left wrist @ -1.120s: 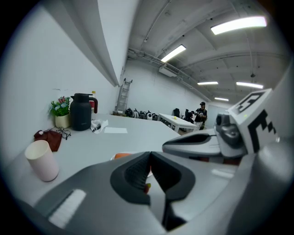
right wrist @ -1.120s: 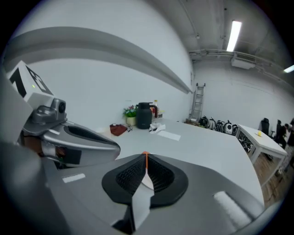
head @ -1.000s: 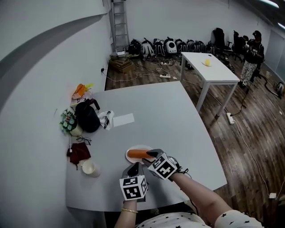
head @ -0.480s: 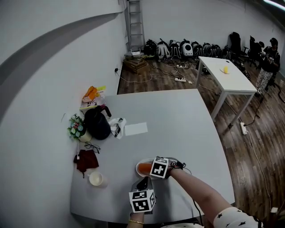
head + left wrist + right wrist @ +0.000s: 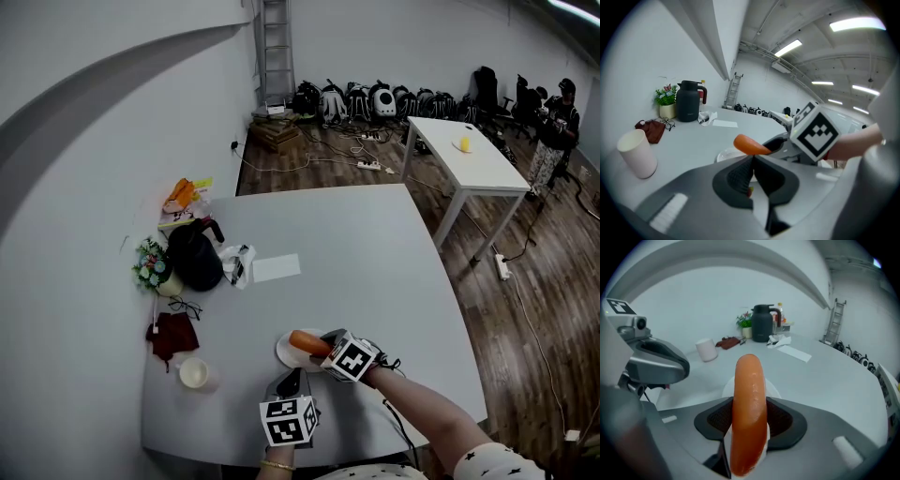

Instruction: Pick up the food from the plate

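Pinches the sausage (image 5: 749,380) lengthwise in the right gripper (image 5: 750,425), jaws closing on it from both sides. Holds it lifted just above the white plate (image 5: 284,354), no longer touching it, as the left gripper view shows. Shows no other food on the visible part of the plate. Parks the left gripper (image 5: 752,176) just beside the plate, low over the table (image 5: 375,262), jaws pressed together on nothing. Looks nearly done: sausage grasped and off the plate. Leaves, by judgement, only firming the pinch and carrying it clear.
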Motion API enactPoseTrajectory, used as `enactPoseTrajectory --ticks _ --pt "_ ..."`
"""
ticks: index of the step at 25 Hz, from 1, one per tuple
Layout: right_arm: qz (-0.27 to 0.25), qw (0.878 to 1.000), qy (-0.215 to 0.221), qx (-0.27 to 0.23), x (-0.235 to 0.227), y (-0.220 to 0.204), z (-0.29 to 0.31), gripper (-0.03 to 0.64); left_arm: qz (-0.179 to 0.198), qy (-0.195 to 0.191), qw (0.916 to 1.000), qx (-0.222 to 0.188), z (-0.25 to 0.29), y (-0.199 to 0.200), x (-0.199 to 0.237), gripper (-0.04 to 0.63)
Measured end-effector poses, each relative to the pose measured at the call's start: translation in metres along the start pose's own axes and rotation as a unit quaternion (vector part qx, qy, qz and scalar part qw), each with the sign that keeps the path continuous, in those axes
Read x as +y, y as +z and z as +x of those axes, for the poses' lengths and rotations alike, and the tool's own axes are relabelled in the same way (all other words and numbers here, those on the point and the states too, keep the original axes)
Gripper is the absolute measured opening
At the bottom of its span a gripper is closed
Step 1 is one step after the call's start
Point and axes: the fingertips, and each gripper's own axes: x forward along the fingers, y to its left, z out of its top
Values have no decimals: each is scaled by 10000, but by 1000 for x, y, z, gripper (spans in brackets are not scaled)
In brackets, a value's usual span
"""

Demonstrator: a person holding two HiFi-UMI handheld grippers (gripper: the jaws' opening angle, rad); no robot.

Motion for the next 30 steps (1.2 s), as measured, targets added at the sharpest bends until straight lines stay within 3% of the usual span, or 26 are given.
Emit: enactPoseTrajectory --ticks 4,8,11,16,30 --pt "941 9898 -158 -1058 19 12 -47 199 6 -9 9996 -271 -18 9 -6 8" --pt "1595 9659 -473 -1986 46 20 -91 199 135 -71 9987 -481 -37 11 -15 8" --pt "1896 9494 -797 -2375 62 18 -115 199 204 -165 9980 -569 -46 11 -24 8" --pt "2168 9350 -895 -2658 85 14 -131 199 296 -223 9972 -642 -60 9 -31 8" --pt "2064 9326 -1158 -2725 90 15 -138 199 346 -239 9964 -739 -70 14 -31 8"
